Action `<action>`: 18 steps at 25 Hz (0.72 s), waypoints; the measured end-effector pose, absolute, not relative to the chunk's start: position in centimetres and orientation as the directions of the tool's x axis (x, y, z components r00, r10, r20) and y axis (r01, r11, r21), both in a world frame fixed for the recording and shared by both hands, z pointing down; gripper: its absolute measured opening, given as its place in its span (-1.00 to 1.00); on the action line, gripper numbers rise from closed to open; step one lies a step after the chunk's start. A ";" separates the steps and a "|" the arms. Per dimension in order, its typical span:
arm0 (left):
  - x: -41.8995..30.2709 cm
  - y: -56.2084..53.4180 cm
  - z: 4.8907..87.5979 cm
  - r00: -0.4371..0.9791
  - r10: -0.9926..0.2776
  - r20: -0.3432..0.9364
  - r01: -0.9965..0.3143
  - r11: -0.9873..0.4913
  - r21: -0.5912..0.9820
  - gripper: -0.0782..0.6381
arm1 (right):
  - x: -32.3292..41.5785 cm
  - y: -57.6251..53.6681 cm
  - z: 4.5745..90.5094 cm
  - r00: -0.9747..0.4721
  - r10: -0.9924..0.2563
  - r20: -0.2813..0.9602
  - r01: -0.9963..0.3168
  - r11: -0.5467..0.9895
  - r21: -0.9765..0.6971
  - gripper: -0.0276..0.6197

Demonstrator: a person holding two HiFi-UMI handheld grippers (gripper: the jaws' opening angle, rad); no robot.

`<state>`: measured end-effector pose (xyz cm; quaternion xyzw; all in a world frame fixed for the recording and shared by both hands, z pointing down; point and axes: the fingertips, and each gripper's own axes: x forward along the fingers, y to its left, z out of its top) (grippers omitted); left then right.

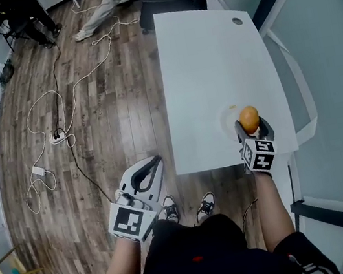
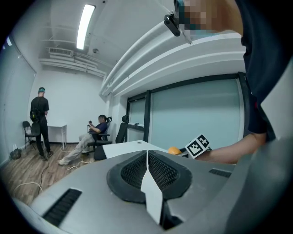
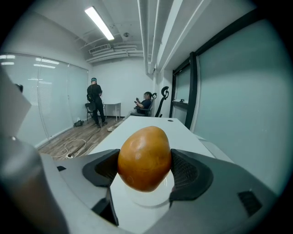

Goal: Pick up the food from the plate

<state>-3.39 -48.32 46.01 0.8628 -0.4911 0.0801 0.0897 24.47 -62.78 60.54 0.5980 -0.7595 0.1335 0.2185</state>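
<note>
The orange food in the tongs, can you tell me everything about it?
The food is smooth, shiny and orange-brown, shaped like an egg with its narrow end up. The right tongs squeeze its two sides with dark ribbed pads. It is right over the white plate on the white table; I cannot tell if it touches the plate.
</note>
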 end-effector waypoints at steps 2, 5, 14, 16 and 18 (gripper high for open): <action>-3.0 -47.9 44.7 0.527 -0.825 0.203 -0.848 -0.527 0.060 -0.70 | 24.2 -61.2 57.0 -0.201 -0.874 0.443 -0.965 0.254 0.064 0.20; -2.3 -47.4 42.4 0.561 -0.813 0.156 -0.826 -0.563 0.033 -0.70 | 23.7 -58.7 51.6 -0.217 -0.909 0.355 -0.960 0.264 0.090 0.20; -1.0 -45.8 37.1 0.623 -0.779 0.068 -0.781 -0.624 0.002 -0.70 | 21.5 -51.1 38.3 -0.260 -0.953 0.154 -0.926 0.291 0.240 0.20; -0.6 -45.8 36.1 0.633 -0.772 0.046 -0.772 -0.635 -0.025 -0.70 | 21.2 -49.7 36.2 -0.276 -0.955 0.109 -0.915 0.296 0.274 0.20; 0.0 -45.5 35.4 0.647 -0.762 0.027 -0.761 -0.647 -0.049 -0.70 | 21.3 -48.4 35.0 -0.286 -0.955 0.077 -0.910 0.295 0.291 0.20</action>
